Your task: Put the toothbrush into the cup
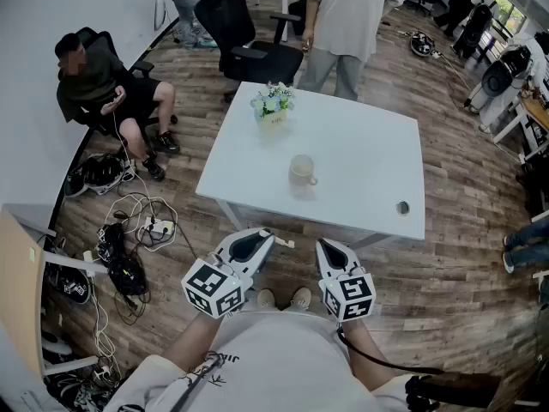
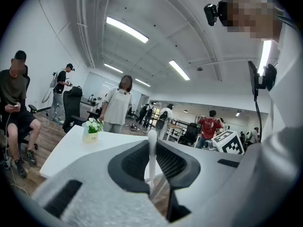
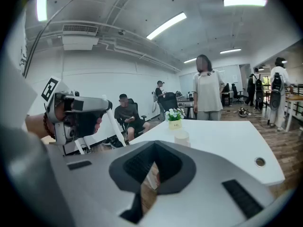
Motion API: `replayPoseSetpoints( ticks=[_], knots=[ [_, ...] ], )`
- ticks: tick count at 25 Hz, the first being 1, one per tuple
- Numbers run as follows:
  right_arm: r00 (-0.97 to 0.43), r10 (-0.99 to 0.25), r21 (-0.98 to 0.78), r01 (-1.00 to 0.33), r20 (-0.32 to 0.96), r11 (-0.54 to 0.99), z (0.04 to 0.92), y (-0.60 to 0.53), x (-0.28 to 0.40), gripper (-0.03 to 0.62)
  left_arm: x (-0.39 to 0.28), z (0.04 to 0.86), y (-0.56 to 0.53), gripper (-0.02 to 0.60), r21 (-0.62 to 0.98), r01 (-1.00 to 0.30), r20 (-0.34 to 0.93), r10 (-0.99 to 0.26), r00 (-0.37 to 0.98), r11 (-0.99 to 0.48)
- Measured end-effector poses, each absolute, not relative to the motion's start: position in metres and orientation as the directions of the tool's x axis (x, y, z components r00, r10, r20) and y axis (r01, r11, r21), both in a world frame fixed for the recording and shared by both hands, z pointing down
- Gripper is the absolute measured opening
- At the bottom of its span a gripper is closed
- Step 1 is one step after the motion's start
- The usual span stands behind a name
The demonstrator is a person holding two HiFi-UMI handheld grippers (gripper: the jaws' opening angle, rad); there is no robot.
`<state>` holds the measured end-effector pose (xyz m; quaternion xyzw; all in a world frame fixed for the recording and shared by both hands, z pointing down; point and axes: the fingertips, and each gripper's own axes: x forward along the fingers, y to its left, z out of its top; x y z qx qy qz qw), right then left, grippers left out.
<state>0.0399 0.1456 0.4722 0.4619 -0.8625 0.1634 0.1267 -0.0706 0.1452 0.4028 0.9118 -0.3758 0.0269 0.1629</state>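
Observation:
A white toothbrush (image 2: 152, 154) stands upright between the jaws of my left gripper (image 2: 152, 174), which is shut on it. In the head view the toothbrush (image 1: 282, 242) pokes out of the left gripper (image 1: 262, 238) just short of the white table's near edge. The pale cup (image 1: 301, 170) stands near the middle of the table (image 1: 360, 157), well ahead of both grippers. My right gripper (image 1: 327, 249) hovers beside the left one, jaws together with nothing between them. From the right gripper view (image 3: 152, 167) the cup (image 3: 182, 137) and the left gripper (image 3: 78, 115) with its toothbrush (image 3: 114, 126) show.
A small pot of flowers (image 1: 274, 106) sits at the table's far left. A round cable hole (image 1: 402, 207) is at the near right. One person stands behind the table (image 1: 346, 24), another sits at left (image 1: 107, 93). An office chair (image 1: 249, 50) and floor cables (image 1: 141, 230) lie left.

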Motion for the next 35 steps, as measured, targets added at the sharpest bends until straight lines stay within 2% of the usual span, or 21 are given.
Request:
replayPoseSetpoints(
  ticks=[15, 35],
  knots=[
    [-0.572, -0.739, -0.145, -0.815, 0.357, 0.561, 0.471, 0.142, 0.038, 0.019, -0.069, 0.407, 0.14, 0.055, 0.288, -0.704, 0.184, -0.683, 0.706, -0.65],
    [-0.476, -0.777, -0.183, -0.879, 0.413, 0.441, 0.481, 0.146, 0.042, 0.019, -0.101, 0.406, 0.147, 0.055, 0.293, -0.696, 0.166, -0.682, 0.712, -0.655]
  ],
)
